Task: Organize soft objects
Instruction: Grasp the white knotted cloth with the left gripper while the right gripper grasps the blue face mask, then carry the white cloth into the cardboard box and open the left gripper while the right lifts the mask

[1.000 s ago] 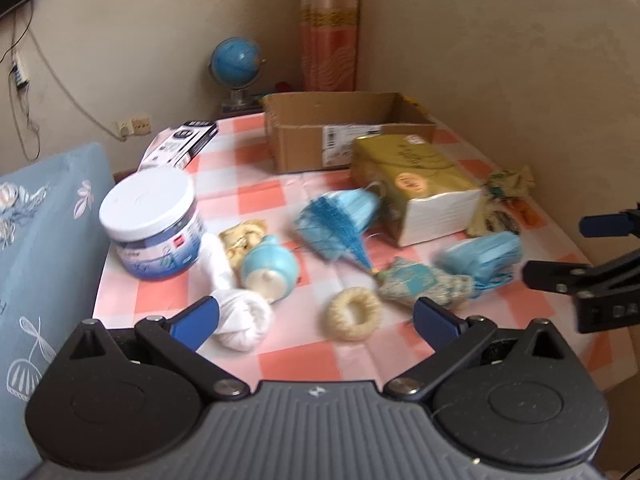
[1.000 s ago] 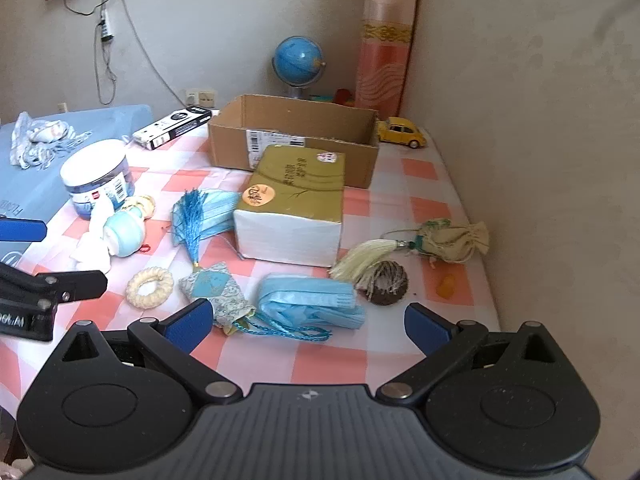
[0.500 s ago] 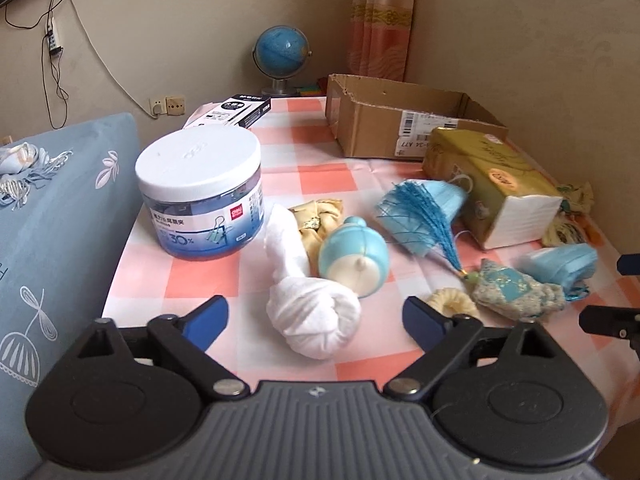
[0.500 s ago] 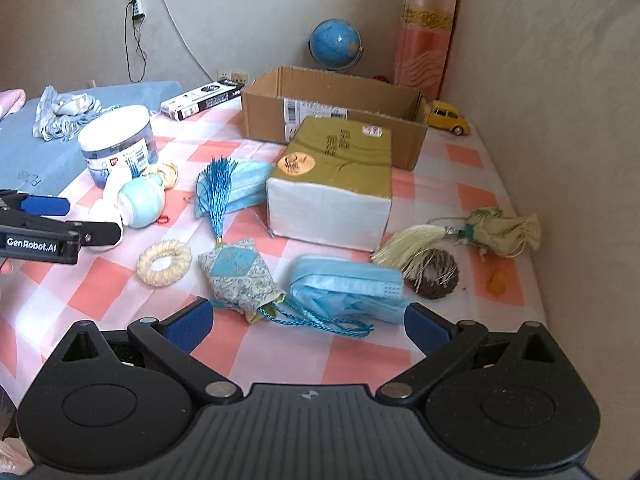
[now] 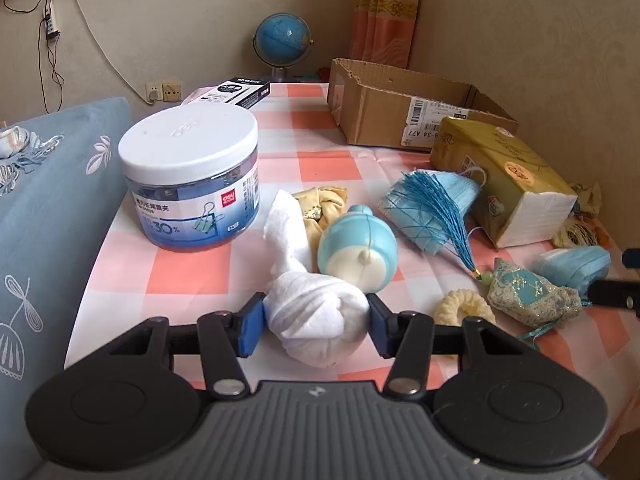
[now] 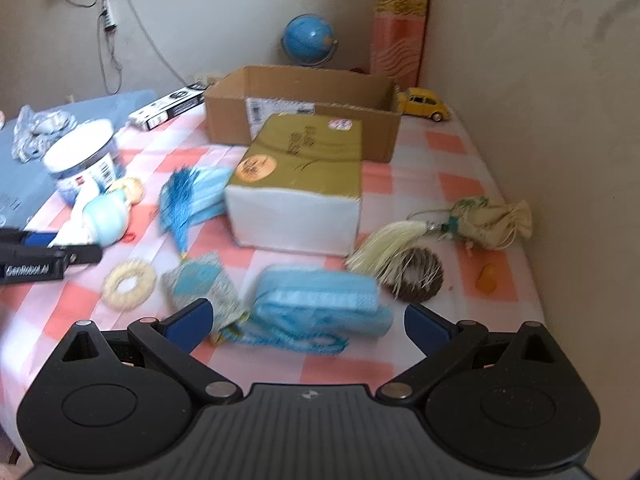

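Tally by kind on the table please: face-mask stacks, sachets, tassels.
Face-mask stacks: 2 (far mask stack, near mask stack)
Sachets: 2 (teal sachet, cream sachet)
Tassels: 2 (blue tassel, cream tassel)
Total: 6

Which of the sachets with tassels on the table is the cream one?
The cream drawstring sachet beside the wall, with a pale yellow tassel; the other sachet is blue brocade with a blue tassel.

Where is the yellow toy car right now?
In the right wrist view, the yellow toy car sits at the table's far right corner, just right of the cardboard box, near the wall.
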